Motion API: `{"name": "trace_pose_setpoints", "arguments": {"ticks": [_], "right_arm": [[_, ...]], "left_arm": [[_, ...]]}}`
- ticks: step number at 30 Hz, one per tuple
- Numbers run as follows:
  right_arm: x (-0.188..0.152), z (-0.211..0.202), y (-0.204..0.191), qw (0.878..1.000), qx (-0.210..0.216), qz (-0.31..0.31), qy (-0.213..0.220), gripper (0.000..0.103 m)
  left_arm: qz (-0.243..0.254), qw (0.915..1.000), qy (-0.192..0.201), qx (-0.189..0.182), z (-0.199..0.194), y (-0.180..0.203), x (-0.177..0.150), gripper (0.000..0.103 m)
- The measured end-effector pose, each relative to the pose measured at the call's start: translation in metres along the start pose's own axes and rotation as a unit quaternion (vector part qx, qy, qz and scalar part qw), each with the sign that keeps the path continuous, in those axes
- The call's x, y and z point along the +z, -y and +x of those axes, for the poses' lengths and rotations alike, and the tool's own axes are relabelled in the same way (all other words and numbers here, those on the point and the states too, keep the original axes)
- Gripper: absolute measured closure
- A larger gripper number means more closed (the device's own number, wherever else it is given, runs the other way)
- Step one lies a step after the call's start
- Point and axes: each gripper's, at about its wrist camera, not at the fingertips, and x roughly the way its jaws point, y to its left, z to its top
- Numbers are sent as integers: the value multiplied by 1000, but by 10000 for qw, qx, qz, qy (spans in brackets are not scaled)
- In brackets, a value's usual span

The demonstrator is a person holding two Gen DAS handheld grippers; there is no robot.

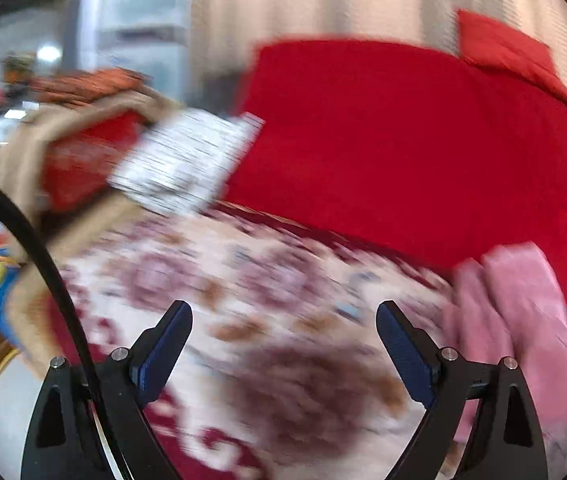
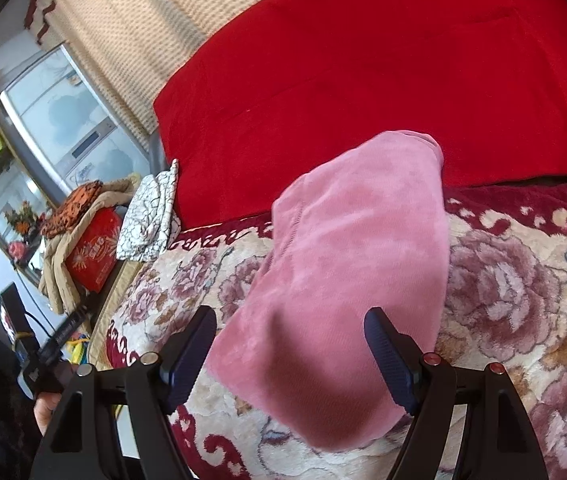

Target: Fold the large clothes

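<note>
A pink plush garment [image 2: 355,248] lies folded into a long strip on a floral blanket [image 2: 523,288]. My right gripper [image 2: 291,328] is open, its jaws spread over the strip's near end without holding it. In the blurred left wrist view the pink garment [image 1: 519,320] shows at the right edge. My left gripper [image 1: 283,316] is open and empty above the floral blanket [image 1: 267,292], to the left of the garment.
A red quilt [image 2: 363,80] lies folded behind the blanket, with a red pillow [image 1: 503,48] on it. To the left are a black-and-white patterned cloth [image 2: 151,216], a red bag [image 2: 91,252] with beige clothing, and a fridge [image 2: 63,120]. A curtain [image 2: 131,32] hangs behind.
</note>
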Motion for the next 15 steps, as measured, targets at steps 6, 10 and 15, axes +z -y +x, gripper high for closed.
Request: {"name": "trace_pose_setpoints", "arguments": {"ticks": [6,10,15], "right_arm": [[13,1,57,9973,-39,737,5,15],[19,8,104,9902,202,1380,-98,14],[26,29,145,9771,759,1954,-359,13]], "left_arm": [[573,9756,-1213,-1740,53,71,-4,10],[669,9577,-1647,-2265,81,101,-3,10],[520,9370,-2186,-2675,110,115,-6,10]]}}
